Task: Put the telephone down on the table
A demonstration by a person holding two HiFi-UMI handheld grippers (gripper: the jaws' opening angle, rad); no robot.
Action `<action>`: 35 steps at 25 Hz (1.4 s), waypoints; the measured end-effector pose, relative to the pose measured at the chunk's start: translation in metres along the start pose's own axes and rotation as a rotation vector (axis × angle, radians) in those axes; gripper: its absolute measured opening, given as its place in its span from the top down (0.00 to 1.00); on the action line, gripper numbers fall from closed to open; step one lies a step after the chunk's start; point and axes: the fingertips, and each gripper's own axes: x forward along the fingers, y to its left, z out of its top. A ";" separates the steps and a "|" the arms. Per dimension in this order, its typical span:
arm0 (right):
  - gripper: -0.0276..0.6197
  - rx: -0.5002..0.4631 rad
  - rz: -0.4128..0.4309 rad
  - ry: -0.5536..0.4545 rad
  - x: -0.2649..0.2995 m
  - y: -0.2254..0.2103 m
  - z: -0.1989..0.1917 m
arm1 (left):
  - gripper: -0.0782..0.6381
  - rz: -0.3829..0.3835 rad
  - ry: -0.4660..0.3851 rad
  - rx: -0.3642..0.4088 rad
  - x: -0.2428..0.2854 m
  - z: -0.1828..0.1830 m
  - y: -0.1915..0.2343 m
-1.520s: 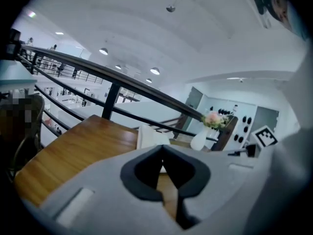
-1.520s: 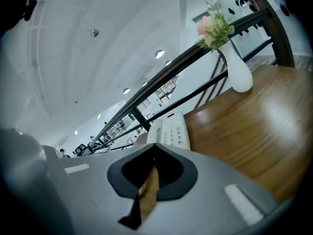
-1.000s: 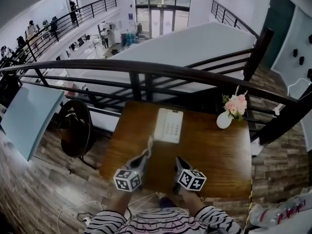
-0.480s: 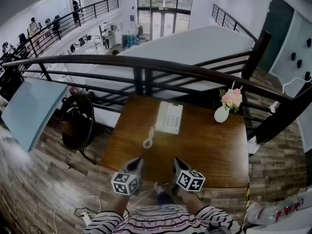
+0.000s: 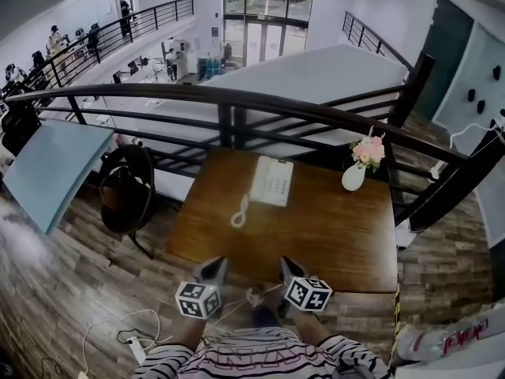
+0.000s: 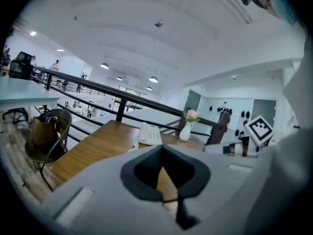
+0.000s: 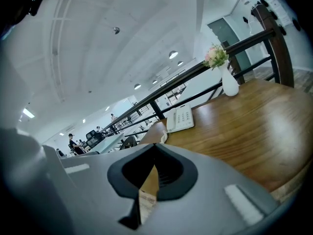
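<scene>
Two closed grippers at the table's near edge, telephone down by the railing

Both pairs of jaws are pressed together with nothing between them. The left gripper [image 5: 213, 264] and the right gripper [image 5: 287, 262] point side by side over the near edge of the wooden table [image 5: 331, 235]. Each carries a marker cube [image 5: 197, 299] printed with black-and-white squares. Further out, the white telephone [image 5: 272, 181] lies flat on the far left part of the table. Its coiled cord [image 5: 239, 212] is looped on the wood toward the grippers, well apart from both. A white vase [image 5: 353, 178] of pink flowers stands at the far right, just before the dark railing [image 5: 237, 101]. Red print on the bottle [image 5: 454, 342] at lower right is too blurred to read. A second ago both grippers reached further over the tabletop, the left tip close to the cord. Since then they have drawn back toward the person, while the telephone and vase have kept their places.
</scene>
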 end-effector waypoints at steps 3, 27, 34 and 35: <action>0.96 -0.007 0.005 0.001 -0.013 0.006 -0.011 | 0.89 0.012 0.005 0.007 -0.018 -0.009 -0.005; 0.96 -0.046 0.037 0.033 -0.069 0.034 -0.067 | 0.89 0.071 0.003 -0.023 -0.096 -0.059 -0.030; 0.96 -0.044 0.043 0.036 -0.070 0.040 -0.072 | 0.89 0.068 0.009 -0.025 -0.102 -0.062 -0.030; 0.96 -0.045 0.044 0.036 -0.071 0.040 -0.072 | 0.89 0.068 0.010 -0.025 -0.102 -0.062 -0.029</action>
